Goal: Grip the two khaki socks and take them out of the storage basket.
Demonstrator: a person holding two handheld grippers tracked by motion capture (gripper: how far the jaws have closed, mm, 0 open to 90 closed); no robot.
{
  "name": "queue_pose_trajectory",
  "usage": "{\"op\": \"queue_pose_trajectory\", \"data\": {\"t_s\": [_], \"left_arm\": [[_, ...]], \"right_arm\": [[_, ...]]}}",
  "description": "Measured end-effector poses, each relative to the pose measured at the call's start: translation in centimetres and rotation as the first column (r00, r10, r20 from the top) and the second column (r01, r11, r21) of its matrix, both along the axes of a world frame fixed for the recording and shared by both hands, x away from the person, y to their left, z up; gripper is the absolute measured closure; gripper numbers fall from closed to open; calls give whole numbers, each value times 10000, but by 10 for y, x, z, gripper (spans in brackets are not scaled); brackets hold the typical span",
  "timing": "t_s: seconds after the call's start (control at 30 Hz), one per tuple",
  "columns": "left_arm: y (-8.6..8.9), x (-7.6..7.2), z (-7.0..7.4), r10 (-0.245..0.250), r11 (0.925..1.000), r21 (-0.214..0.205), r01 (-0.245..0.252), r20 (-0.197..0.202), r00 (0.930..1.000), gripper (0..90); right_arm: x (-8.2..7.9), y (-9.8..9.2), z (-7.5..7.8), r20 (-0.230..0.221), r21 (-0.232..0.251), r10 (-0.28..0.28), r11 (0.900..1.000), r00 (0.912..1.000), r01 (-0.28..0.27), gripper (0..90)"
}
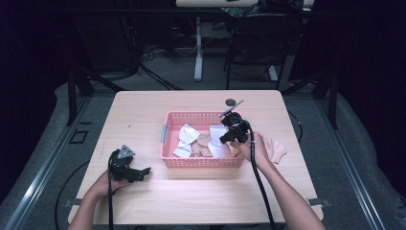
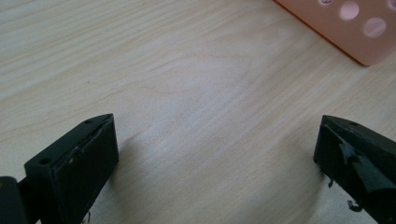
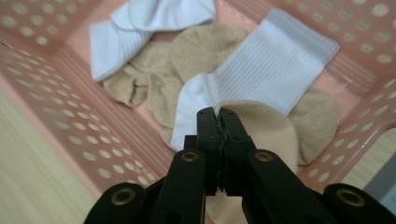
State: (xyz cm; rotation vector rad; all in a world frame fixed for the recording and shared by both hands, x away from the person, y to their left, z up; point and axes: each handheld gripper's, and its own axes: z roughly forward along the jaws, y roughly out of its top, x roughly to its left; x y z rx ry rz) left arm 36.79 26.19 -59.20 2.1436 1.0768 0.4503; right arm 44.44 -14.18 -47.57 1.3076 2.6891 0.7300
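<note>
Near edge of the tabletop (image 1: 201, 201): light wood grain, bare between the two forearms. Two grey tabs sit at the near left and near right corners.

Left gripper (image 1: 140, 172) rests on the wood near the near-left corner, held in the left hand (image 1: 103, 184), grey three-cornered plate on top. Jaws spread wide, nothing between them; the left gripper view has plain wood between the black jaws and a corner of the pink basket (image 2: 355, 32) beyond.

Mid-table: the basket, perforated walls, sits roughly centred, slightly right of centre, its near wall parallel to the near edge. Inside: white ribbed socks (image 3: 275, 70) and tan socks (image 3: 154, 84), loosely overlapped on the basket floor.

Right gripper (image 3: 217, 114) is over the right end of the basket, held in the right hand (image 1: 253, 148), cable trailing back along the forearm. Jaws pressed together, pinching the edge of a beige sock (image 3: 266, 135). That sock hangs off the jaw tips just above a white sock and a tan one, at the basket's right end. Can't tell whether its lower part still touches the pile.

One more beige sock (image 1: 276, 148) lies flat on the tabletop near the right edge, outside the basket, just beside the right hand.

Far edge: small dark round grommet (image 1: 231, 102) set in the wood, behind the basket.

Room: grey floor, cables running across it, black frame legs at left and right, a white table leg and a dark chair base behind. Background mostly dark.
</note>
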Motion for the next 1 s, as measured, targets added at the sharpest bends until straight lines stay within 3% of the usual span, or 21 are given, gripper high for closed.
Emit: {"op": "queue_pose_trajectory", "data": {"t_s": [0.17,0.47,1.0], "left_arm": [[0,0,0,10,10000,-22,-10,2,10000,0],[0,0,0,24,10000,-21,-24,1,10000,0],[0,0,0,-9,10000,2,9,5,10000,0]], "right_arm": [[-2,-6,14,327,614,-192,9980,9993,171,884],[-9,-15,47,952,1266,-52,9919,9954,-69,885],[-13,-17,100,1936,1774,-5,9835,9811,-345,886]]}}
